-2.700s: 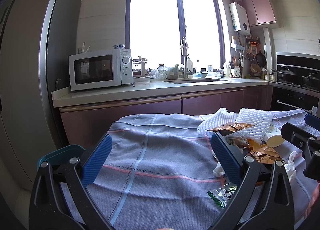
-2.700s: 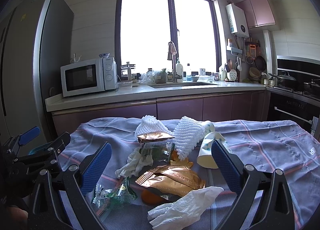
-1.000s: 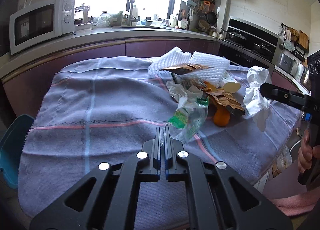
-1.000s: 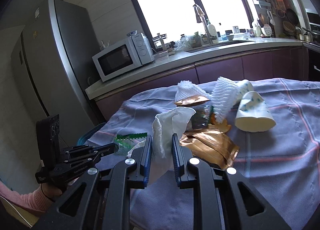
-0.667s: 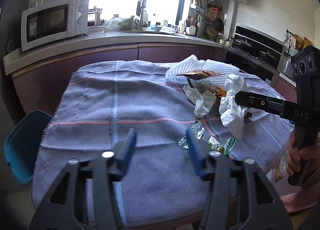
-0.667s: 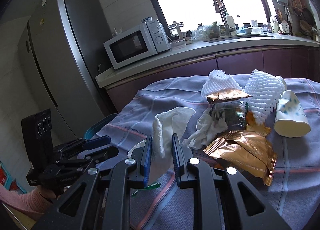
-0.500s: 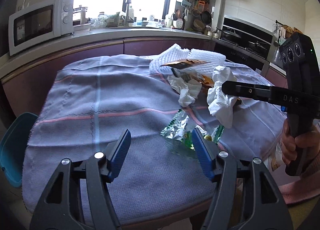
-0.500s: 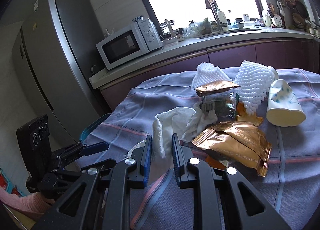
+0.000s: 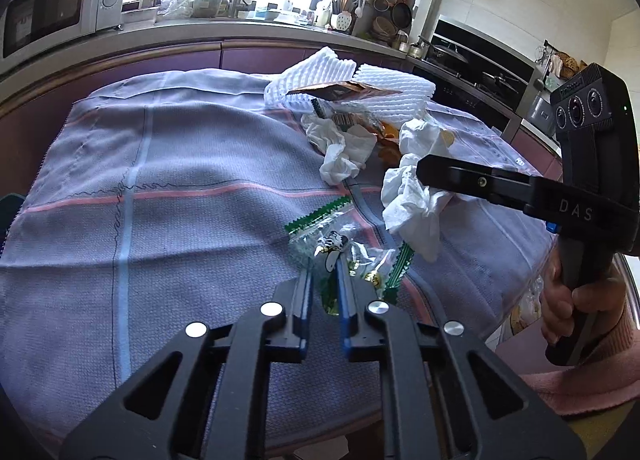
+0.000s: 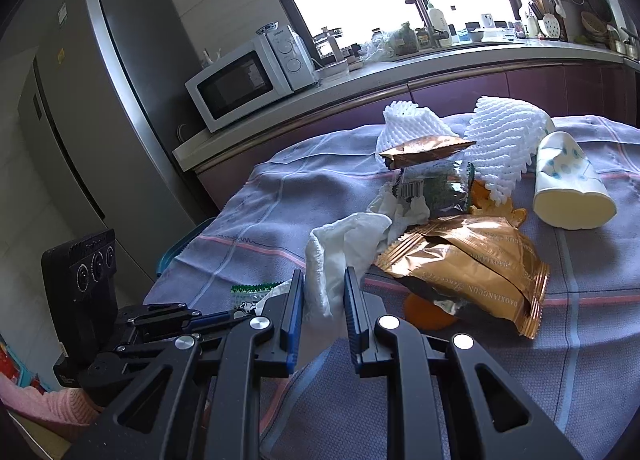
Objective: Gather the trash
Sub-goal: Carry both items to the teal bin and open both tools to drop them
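Fingers of the left gripper (image 9: 325, 292) have just closed on a clear green-edged plastic wrapper (image 9: 340, 244) at six o'clock on the cloth-covered tabletop (image 9: 160, 163), while the right gripper (image 10: 320, 300) at three o'clock clamps a crumpled white tissue (image 10: 340, 252); the pickup step looks done, so next both loads probably need carrying to a bin.

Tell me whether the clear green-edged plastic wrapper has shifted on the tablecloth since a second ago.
Yes. The clear green-edged plastic wrapper lay against the trash pile beside the crumpled white tissue; now it lies apart from it, nearer the table edge, clamped in the left tongs.
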A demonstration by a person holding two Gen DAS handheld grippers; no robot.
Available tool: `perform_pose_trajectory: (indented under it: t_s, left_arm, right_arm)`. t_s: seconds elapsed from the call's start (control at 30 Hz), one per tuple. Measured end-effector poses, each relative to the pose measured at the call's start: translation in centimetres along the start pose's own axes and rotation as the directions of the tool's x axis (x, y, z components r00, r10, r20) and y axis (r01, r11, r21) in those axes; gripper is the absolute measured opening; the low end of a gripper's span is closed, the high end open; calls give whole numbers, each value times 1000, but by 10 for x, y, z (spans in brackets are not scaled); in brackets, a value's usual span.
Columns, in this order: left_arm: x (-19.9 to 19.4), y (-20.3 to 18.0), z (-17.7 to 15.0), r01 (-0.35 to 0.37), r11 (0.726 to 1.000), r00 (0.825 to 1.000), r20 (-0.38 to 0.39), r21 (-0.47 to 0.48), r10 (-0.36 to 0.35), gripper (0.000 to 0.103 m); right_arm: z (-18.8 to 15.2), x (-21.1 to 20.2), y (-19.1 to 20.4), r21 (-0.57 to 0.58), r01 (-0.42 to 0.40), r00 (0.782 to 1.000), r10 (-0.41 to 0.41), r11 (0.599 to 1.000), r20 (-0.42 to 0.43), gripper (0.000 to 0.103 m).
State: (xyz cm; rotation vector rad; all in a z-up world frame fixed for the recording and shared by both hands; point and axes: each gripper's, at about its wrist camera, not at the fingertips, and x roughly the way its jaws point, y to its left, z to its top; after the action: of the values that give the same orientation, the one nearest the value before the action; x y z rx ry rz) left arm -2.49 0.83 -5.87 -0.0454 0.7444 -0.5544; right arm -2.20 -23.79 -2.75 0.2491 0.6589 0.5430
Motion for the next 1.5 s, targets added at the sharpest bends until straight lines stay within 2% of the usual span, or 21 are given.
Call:
perform_pose_trajectory:
  t_s: [0.17, 0.27, 0.4, 0.6, 0.73, 0.83, 1.0, 1.2, 1.5]
  left_arm:
    - [-28, 18, 6, -76, 997, 995, 65, -26, 78, 6]
    - [-56, 38, 12, -167, 984, 978, 118, -58, 173, 6]
    - [-97, 75, 17, -304, 946, 933, 167, -112, 319, 6]
    - [-137, 141, 17, -479, 850, 844, 150, -219, 515, 7]
    - [-147, 183, 15, -550, 793, 799, 109, -262, 591, 7]
    - [-149, 212, 10, -585, 763, 778, 74, -277, 624, 7]
    - [-146, 248, 7, -602, 739, 767, 38, -301, 640, 8]
    - [-132, 278, 3, -612, 725, 765, -4, -316, 644, 12]
    - [-116, 293, -7, -622, 710, 762, -45, -329, 646, 19]
  right_arm:
    - [17, 12, 24, -67, -47, 999, 47, 997, 0, 18]
    - [31, 28, 49, -126, -98, 995, 99, 987, -4, 18]
    - [52, 63, 85, -186, -191, 982, 189, 964, -32, 18]
    - [74, 124, 142, -246, -300, 954, 284, 922, -97, 18]
    - [81, 163, 175, -262, -337, 940, 307, 904, -149, 18]
    - [85, 190, 192, -253, -361, 928, 320, 898, -190, 18]
    - [85, 229, 217, -260, -360, 923, 301, 896, -241, 18]
    - [81, 272, 237, -267, -336, 914, 244, 903, -325, 22]
    - [69, 303, 246, -269, -289, 901, 165, 919, -401, 30]
